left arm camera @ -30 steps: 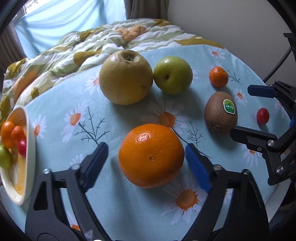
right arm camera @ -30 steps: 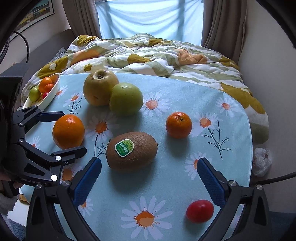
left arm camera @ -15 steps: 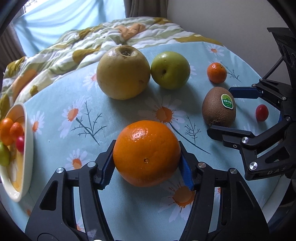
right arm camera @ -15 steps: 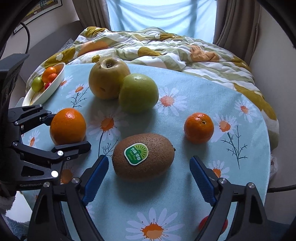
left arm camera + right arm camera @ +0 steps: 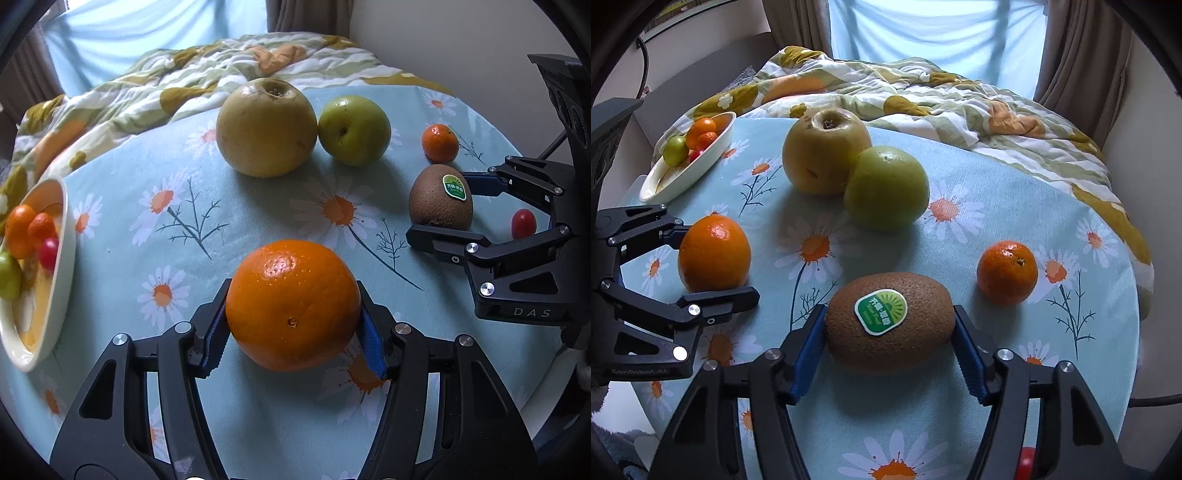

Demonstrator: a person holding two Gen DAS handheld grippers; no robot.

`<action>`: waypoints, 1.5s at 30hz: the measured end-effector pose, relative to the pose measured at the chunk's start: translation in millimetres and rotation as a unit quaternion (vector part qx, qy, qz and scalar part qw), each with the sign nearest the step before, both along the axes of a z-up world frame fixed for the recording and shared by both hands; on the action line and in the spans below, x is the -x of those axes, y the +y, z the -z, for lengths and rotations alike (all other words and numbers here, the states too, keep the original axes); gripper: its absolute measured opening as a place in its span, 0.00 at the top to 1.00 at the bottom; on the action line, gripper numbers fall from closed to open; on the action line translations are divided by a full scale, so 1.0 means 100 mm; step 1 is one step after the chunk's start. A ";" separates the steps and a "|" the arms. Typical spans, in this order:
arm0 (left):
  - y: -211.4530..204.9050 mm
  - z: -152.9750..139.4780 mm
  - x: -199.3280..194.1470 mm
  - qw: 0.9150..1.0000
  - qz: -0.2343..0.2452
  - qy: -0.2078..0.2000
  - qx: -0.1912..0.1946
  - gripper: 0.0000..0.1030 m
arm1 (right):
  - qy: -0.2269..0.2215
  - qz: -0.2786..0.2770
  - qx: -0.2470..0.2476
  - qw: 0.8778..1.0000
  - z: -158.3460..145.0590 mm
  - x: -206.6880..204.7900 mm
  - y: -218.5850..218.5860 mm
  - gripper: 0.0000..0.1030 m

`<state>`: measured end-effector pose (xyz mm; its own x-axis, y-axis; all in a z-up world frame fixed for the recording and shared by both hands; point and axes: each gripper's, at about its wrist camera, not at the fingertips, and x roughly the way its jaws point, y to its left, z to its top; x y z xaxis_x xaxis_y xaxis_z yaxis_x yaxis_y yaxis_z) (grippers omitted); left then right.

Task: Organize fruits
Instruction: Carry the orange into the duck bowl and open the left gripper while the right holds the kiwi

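Observation:
My left gripper (image 5: 293, 334) is shut on a large orange (image 5: 291, 302) on the daisy tablecloth; it also shows in the right wrist view (image 5: 714, 253). My right gripper (image 5: 890, 352) is shut on a brown kiwi (image 5: 890, 317) with a green sticker, seen too in the left wrist view (image 5: 439, 197). A big yellow pear (image 5: 266, 127) and a green apple (image 5: 354, 129) touch each other at the back. A small tangerine (image 5: 1006, 271) lies right of the kiwi. A cherry tomato (image 5: 522, 222) lies near the table's right edge.
A white oval dish (image 5: 55, 284) with small oranges, a green fruit and a red tomato stands at the left edge, seen also in the right wrist view (image 5: 713, 147). A rumpled floral quilt (image 5: 923, 92) lies beyond the round table.
Both grippers went from wide open to shut: the left closed on the orange, the right moved forward and closed on the kiwi.

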<state>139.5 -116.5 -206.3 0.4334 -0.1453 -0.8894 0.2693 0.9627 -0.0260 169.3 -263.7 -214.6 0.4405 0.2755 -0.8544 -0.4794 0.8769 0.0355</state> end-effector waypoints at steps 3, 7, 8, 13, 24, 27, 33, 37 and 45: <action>0.04 -0.01 0.04 1.000 -0.010 0.000 0.005 0.36 | -0.001 0.004 -0.005 1.000 -0.03 0.00 0.00 0.44; 0.10 -0.07 0.09 1.000 -0.020 -0.004 0.017 0.36 | -0.005 0.008 -0.011 1.000 -0.10 0.04 0.01 0.45; 0.11 -0.10 0.11 1.000 -0.023 -0.006 0.017 0.36 | -0.006 0.008 -0.012 1.000 -0.13 0.05 0.01 0.45; 0.19 -0.29 0.16 0.999 -0.038 -0.019 0.032 0.36 | -0.018 0.004 -0.018 1.000 -0.31 0.12 0.05 0.45; 0.62 -0.83 0.28 0.995 -0.066 -0.057 0.046 0.36 | -0.037 -0.007 -0.028 0.999 -0.82 0.26 0.37 0.45; 0.82 -0.94 0.30 0.995 -0.069 -0.062 0.046 0.36 | -0.036 -0.004 -0.037 0.999 -0.94 0.28 0.53 0.45; 1.31 -1.11 0.33 0.994 -0.074 -0.069 0.047 0.36 | -0.034 0.003 -0.054 0.998 -1.12 0.31 0.94 0.45; 1.66 -1.12 0.30 0.994 -0.076 -0.066 0.046 0.36 | -0.032 0.006 -0.058 0.998 -1.18 0.31 1.25 0.45; 2.35 -0.94 0.17 0.995 -0.074 -0.046 0.044 0.36 | -0.025 0.019 -0.064 0.997 -1.14 0.25 1.90 0.45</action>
<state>122.2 118.1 -112.0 0.5353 -0.1493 -0.8314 0.1294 0.9871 -0.0940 144.2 -73.4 -100.2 0.4936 0.3627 -0.7904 -0.4498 0.8844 0.1250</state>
